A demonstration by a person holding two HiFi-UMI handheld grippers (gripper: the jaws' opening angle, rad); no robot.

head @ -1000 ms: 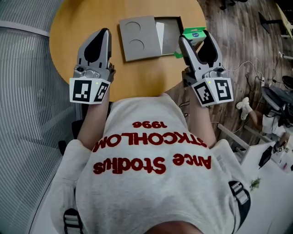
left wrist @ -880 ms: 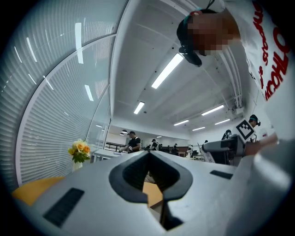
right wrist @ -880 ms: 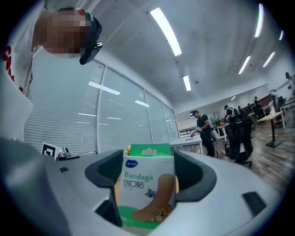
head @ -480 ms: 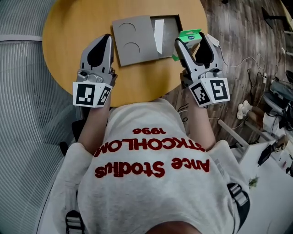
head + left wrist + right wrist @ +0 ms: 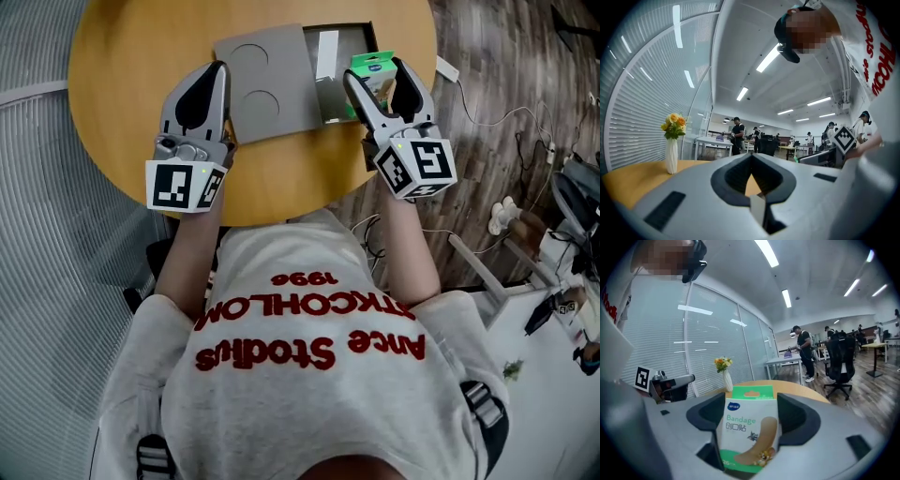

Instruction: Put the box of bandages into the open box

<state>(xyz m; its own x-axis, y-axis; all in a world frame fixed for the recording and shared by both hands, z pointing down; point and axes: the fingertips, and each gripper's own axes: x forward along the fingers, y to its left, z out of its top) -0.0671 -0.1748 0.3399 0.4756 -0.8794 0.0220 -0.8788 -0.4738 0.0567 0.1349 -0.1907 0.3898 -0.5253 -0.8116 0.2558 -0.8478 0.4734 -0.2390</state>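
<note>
In the head view I see the right gripper (image 5: 377,77) at one o'clock, its jaws clamped on the bandage box (image 5: 371,64). That box overlaps the right edge of the open box (image 5: 339,49), which lies at twelve on the round table (image 5: 131,56). The left gripper (image 5: 216,70) is at ten o'clock, just beside the lid (image 5: 267,80). In the left gripper view its jaws are pressed together with nothing between them, and a vase (image 5: 671,154) of flowers (image 5: 673,125) stands at nine o'clock. In the right gripper view the bandage box stands upright between the jaws, gripped at its sides, with the vase at eleven.
</note>
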